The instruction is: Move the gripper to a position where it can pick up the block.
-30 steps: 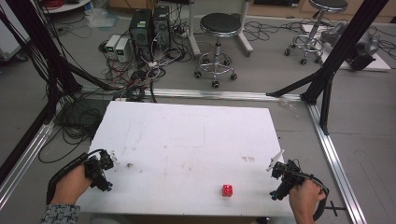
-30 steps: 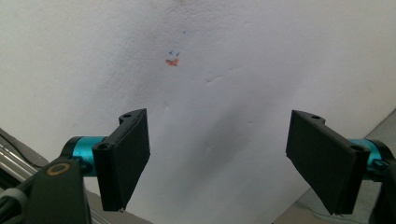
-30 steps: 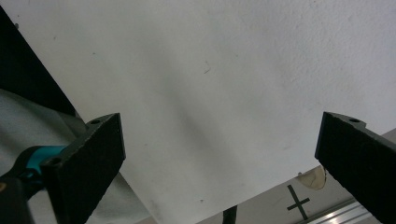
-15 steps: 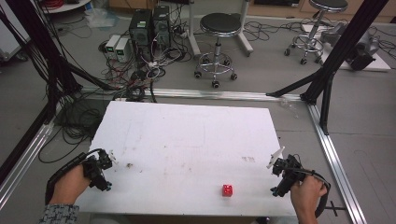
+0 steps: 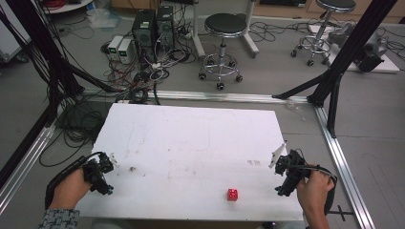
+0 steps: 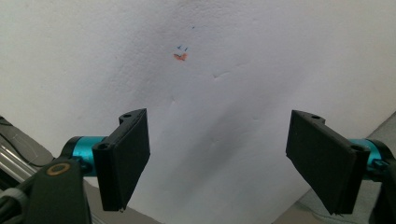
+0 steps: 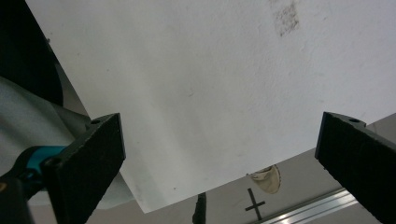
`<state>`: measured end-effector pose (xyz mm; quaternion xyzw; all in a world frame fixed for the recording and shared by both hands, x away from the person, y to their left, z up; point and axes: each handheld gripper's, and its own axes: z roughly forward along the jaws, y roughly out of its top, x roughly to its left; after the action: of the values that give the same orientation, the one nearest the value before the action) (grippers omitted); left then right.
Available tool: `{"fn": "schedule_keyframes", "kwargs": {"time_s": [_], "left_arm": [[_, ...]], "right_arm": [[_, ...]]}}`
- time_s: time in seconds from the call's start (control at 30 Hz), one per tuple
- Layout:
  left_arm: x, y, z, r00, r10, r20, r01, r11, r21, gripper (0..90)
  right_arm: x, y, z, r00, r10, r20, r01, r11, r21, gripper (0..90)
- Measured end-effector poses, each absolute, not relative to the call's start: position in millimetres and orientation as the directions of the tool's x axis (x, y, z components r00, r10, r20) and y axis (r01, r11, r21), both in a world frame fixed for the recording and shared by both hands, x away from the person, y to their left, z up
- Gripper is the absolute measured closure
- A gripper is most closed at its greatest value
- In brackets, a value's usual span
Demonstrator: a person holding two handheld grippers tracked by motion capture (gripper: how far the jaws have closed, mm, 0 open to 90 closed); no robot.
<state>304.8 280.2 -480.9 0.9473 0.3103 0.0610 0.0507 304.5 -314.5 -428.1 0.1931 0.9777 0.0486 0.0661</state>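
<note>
A small red die lies on the white table near its front edge, right of centre. My left gripper hovers over the table's front left corner, held by a hand, well away from the die. In the left gripper view its jaws stand wide apart over bare white surface, so the gripper is open with nothing between. My right gripper sits at the table's right edge, to the right of the die. Its own view shows the gripper open and empty above the table's corner.
An orange and blue mark and a grey smudge stain the tabletop. Aluminium rails frame the table. Beyond it are a black stool, computer boxes, tangled cables and a black diagonal post.
My right gripper has shifted slightly up and inward along the table's right edge. The left gripper and the die have stayed put.
</note>
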Motion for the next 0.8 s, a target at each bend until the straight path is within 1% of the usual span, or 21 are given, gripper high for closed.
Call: {"fn": "schedule_keyframes", "kwargs": {"time_s": [0.3, 0.57, 0.8], "left_arm": [[305, 280, -481, 0.797, 0.597, 0.085, 0.585, -0.800, 0.133, 21.9], [305, 280, -481, 0.797, 0.598, 0.085, 0.585, -0.799, 0.139, 22.0], [305, 280, -481, 0.796, 0.599, 0.083, 0.587, -0.798, 0.138, 22.0]], "right_arm": [[302, -295, -417, -0.934, 0.332, -0.129, 0.317, 0.940, 0.126, 0.8], [302, -266, -421, -0.962, 0.249, -0.108, 0.239, 0.966, 0.097, 0.8], [302, -247, -427, -0.975, 0.198, -0.104, 0.190, 0.978, 0.084, 0.8]]}}
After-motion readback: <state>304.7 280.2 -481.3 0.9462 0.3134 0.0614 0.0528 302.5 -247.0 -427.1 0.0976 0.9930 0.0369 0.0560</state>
